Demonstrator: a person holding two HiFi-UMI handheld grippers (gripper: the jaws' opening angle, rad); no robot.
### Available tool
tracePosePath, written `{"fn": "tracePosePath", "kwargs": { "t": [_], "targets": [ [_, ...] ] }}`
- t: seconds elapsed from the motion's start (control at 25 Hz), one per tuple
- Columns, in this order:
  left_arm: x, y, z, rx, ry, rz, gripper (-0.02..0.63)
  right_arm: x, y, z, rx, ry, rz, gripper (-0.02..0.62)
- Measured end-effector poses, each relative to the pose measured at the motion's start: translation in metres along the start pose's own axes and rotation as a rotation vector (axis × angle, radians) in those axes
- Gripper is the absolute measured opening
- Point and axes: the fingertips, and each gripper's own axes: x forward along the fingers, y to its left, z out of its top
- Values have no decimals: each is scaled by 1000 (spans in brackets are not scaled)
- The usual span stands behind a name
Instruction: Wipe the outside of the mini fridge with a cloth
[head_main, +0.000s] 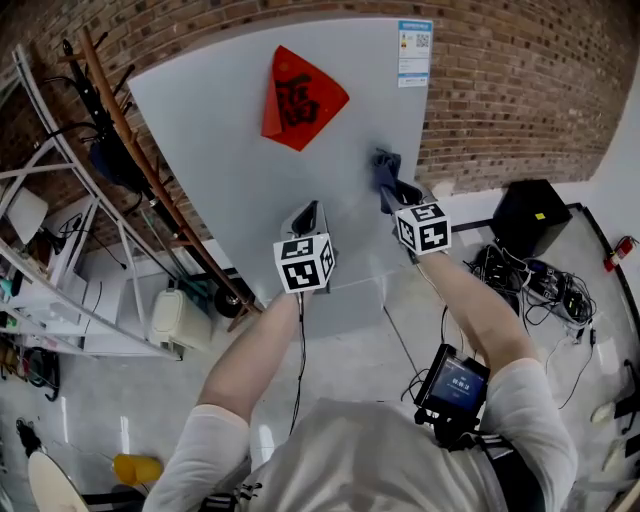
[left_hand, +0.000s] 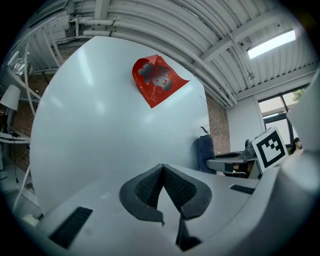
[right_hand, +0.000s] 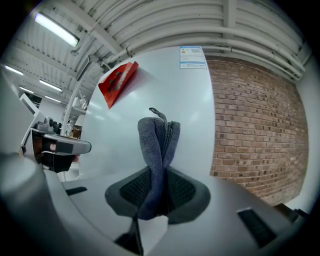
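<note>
福 on red paper on mini fridge, corner label print unreadable

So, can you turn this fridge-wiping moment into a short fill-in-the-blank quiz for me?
The right gripper is shut on the cloth; the left gripper, jaws together, holds ____.
The decoration stuck on the mini fridge is ____ in colour.
The wall behind the fridge is made of ____.
In the head view, the label sticker sits at the fridge's top ____ corner.
Missing words: nothing; red; brick; right.
</note>
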Motion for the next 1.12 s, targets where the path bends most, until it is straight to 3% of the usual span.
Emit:
{"fn": "tracePosePath", "kwargs": {
  "t": [0.2,0.6,0.8,1.12],
  "targets": [
    [6,-13,-9,-1,11,10,3,-6,-27,-9,17,-2,-14,91],
    [-8,-3,-17,4,23,53,3,-5,-17,-10,44,-17,4,90],
    [-29,24,-17,1,31,79,3,0,29,-5,34,-15,52,90],
    [-76,85,-28,14,52,141,3,20,141,-13,2,17,178,90]
  ]
}}
